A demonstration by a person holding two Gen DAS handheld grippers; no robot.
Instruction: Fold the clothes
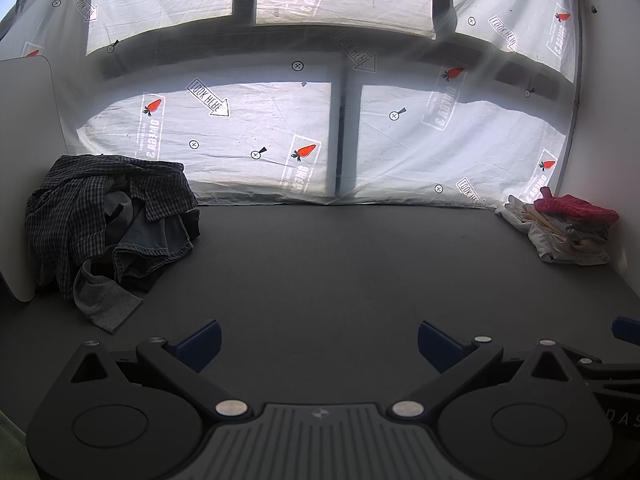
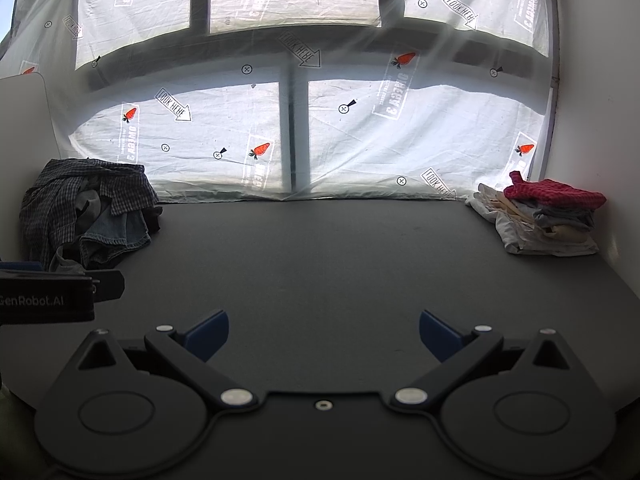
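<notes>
A heap of unfolded dark clothes (image 1: 112,224), with a checked shirt on top and denim and grey pieces under it, lies at the table's far left; it also shows in the right wrist view (image 2: 88,216). A stack of folded clothes (image 1: 568,232) with a red piece on top sits at the far right, seen too in the right wrist view (image 2: 548,220). My left gripper (image 1: 319,344) is open and empty above the dark table (image 1: 340,272). My right gripper (image 2: 324,334) is open and empty, to the right of the left one.
A white printed sheet (image 1: 260,132) covers the windows behind the table. A white panel (image 1: 24,160) stands at the left edge and a white wall (image 2: 592,120) at the right. The left gripper's body (image 2: 48,296) shows at the right wrist view's left edge.
</notes>
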